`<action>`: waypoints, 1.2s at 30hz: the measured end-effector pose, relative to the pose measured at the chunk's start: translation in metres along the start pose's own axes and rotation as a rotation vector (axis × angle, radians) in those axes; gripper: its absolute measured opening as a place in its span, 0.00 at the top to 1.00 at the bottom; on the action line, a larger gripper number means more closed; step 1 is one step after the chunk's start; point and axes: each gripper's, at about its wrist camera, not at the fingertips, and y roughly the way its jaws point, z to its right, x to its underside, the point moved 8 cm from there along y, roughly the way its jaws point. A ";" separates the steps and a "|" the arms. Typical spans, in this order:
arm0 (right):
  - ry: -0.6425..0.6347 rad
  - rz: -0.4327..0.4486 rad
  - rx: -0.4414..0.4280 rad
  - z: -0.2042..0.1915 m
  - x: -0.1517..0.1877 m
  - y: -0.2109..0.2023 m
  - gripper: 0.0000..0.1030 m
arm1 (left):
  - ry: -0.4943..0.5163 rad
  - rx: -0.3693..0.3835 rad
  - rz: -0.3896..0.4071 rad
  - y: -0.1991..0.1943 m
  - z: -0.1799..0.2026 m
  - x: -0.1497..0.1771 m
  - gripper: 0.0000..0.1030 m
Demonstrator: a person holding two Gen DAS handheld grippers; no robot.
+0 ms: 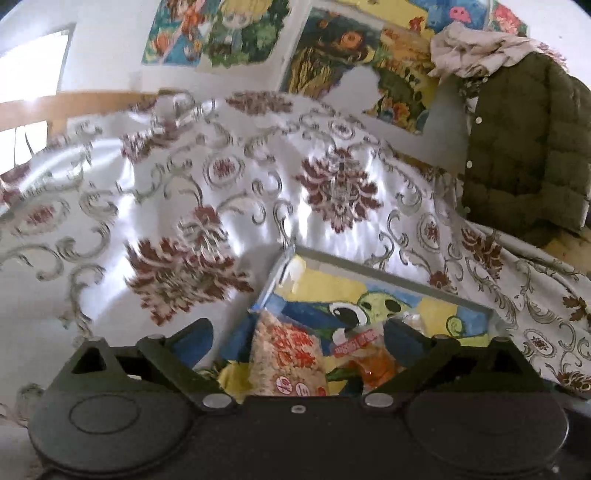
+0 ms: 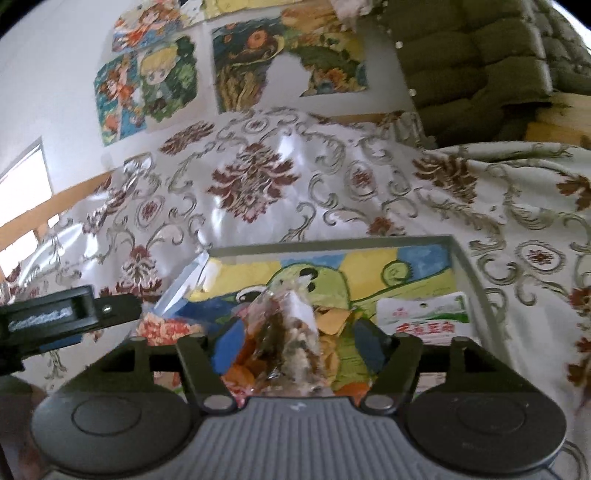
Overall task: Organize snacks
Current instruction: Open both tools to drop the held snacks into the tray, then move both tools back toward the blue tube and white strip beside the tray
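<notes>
Item, nearest: left gripper (image 1: 297, 345), jaws wide apart over a rice-cracker pack (image 1: 286, 356), pads clear of it; an orange packet (image 1: 373, 365) lies just beside. Item: right gripper (image 2: 295, 345), jaws likewise apart, a clear bag (image 2: 291, 332) of mixed brown snacks between them, seemingly resting among the other packets rather than pinched. Both sit in a tray (image 2: 469, 273) with a cartoon-painted floor, on a surface under a floral cloth (image 1: 221, 177). Judged step: two snacks released into the tray; to do it well, lift each gripper straight up and back with jaws kept wide, so no pad snags a wrapper and drags it over the rim, then check that the packs lie flat and do not lean on the wall. Beyond: posters (image 1: 218, 29) on the wall, a green jacket (image 1: 528, 147) at the right. Views compared: only the right view shows a white-and-green pack (image 2: 424, 317) in the tray's right part, the tray's full far wall, and the left gripper from the side at the left edge. Only the left view shows the cracker pack's red lettering and the tray's left corner.
</notes>
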 end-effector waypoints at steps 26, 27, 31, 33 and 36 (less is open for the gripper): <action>-0.019 0.131 0.003 0.005 0.014 -0.147 0.00 | 0.085 -0.111 0.078 -0.161 -0.002 0.036 0.01; -0.020 0.121 0.000 0.005 0.019 -0.151 0.00 | 0.086 -0.118 0.077 -0.167 -0.004 0.039 0.01; -0.055 0.115 0.012 0.001 0.033 -0.169 0.00 | 0.081 -0.138 0.082 -0.187 -0.007 0.049 0.01; -0.075 0.120 0.018 -0.001 0.038 -0.179 0.00 | 0.078 -0.143 0.092 -0.197 -0.008 0.052 0.01; -0.098 0.128 0.025 -0.002 0.043 -0.193 0.00 | 0.078 -0.149 0.092 -0.208 -0.007 0.058 0.01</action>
